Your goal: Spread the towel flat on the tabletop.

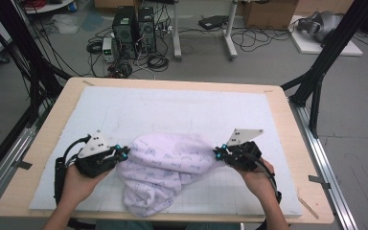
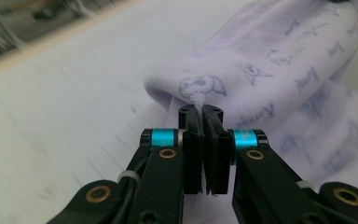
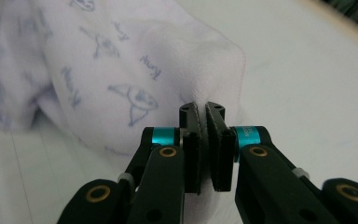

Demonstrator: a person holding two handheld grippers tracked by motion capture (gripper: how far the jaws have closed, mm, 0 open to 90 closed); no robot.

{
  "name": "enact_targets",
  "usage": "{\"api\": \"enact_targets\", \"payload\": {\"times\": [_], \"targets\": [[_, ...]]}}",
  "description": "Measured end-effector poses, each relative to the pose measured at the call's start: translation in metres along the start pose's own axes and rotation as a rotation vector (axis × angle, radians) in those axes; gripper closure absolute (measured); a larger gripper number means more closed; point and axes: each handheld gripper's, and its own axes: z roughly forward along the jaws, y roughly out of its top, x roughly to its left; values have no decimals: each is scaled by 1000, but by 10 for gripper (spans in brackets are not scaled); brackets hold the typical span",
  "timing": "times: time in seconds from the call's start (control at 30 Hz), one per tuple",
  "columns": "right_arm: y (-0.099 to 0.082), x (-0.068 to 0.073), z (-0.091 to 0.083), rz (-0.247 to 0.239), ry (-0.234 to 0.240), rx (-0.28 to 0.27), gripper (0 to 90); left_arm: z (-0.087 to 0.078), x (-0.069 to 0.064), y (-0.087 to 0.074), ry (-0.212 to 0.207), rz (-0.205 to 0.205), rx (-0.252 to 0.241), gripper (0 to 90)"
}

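Note:
A pale lilac printed cloth [image 1: 165,167] lies bunched on the white mat [image 1: 182,115], stretched between both grippers. My left gripper [image 1: 124,152] is at its left end; in the left gripper view the jaws [image 2: 201,111] are shut on a fold of the cloth [image 2: 270,70]. At the cloth's right end my right gripper [image 1: 217,152] grips it; in the right gripper view the jaws [image 3: 201,108] pinch the cloth's edge [image 3: 135,70]. The cloth's lower part droops toward the table's front edge.
The mat covers a wooden table [image 1: 287,120]. Black frame posts [image 1: 326,62] rise at the right and left sides. Computer towers [image 1: 134,31] and cables sit on the floor beyond the far edge.

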Motion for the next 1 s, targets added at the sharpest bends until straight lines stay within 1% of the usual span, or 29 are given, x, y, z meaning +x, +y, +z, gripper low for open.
{"api": "enact_targets", "payload": {"times": [0.03,0.07,0.1,0.13,0.17,0.2,0.23,0.27,0.3,0.33,0.37,0.4,0.43,0.47,0.5,0.53,0.57,0.6,0.63,0.67,0.7,0.73,0.77,0.8,0.83,0.87,0.9,0.97,1.0], "targets": [[-8,0,8,11,25,34,846,5,1,-8,-23,-10,19,859],[-15,0,15,23,45,61,825,8,2,-14,-40,-10,15,849],[-20,0,19,28,56,69,768,9,4,-17,-48,-9,22,808],[-23,-1,19,36,67,56,710,9,4,-17,-48,-9,22,732],[-24,-1,17,49,65,32,677,6,11,-16,-38,-29,-1,674],[-22,-3,12,56,57,-2,658,6,11,-16,-38,-29,-1,631],[-21,-6,7,77,55,-35,629,1,20,-9,-25,-61,-38,588],[-21,-6,7,77,55,-35,629,1,20,-9,-25,-61,-38,555],[-16,-14,2,118,50,-78,575,3,30,-3,-41,-94,-63,533],[-16,-14,2,118,50,-78,575,3,30,-3,-41,-94,-63,525],[-15,-19,6,142,66,-65,535,13,37,0,-71,-133,-50,503],[-15,-21,12,142,74,-35,508,13,37,0,-71,-133,-50,482],[-17,-23,20,154,83,12,483,27,40,-1,-114,-143,14,472],[-18,-24,27,174,97,61,475,34,40,-2,-141,-137,54,472],[-20,-24,33,180,114,87,478,39,38,-4,-173,-130,91,494],[-23,-21,38,180,125,89,492,43,35,-5,-194,-104,116,565],[-25,-19,41,173,130,94,504,45,32,-7,-191,-70,122,657],[-26,-16,44,160,122,103,530,45,32,-7,-191,-70,122,751],[-28,-13,47,143,114,118,576,45,29,-10,-180,-39,127,836],[-29,-11,48,129,110,122,607,45,29,-10,-180,-39,127,850],[-30,-11,48,131,117,105,716,44,30,-12,-178,-51,119,858],[-30,-11,47,132,136,104,783,43,32,-13,-170,-66,108,862],[-29,-11,46,106,124,105,821,38,33,-14,-149,-73,82,866],[-28,-10,44,86,121,101,832,38,33,-14,-149,-73,82,868],[-26,-9,42,74,116,97,835,30,33,-12,-127,-78,39,869],[-26,-9,42,74,116,97,835,30,33,-12,-127,-78,39,871],[-20,-7,35,52,81,72,836,26,33,-9,-113,-78,22,872],[-12,-8,23,51,59,10,836,14,31,1,-79,-72,-37,873],[-7,-10,16,51,50,-16,836,14,31,1,-79,-72,-37,874]]}}
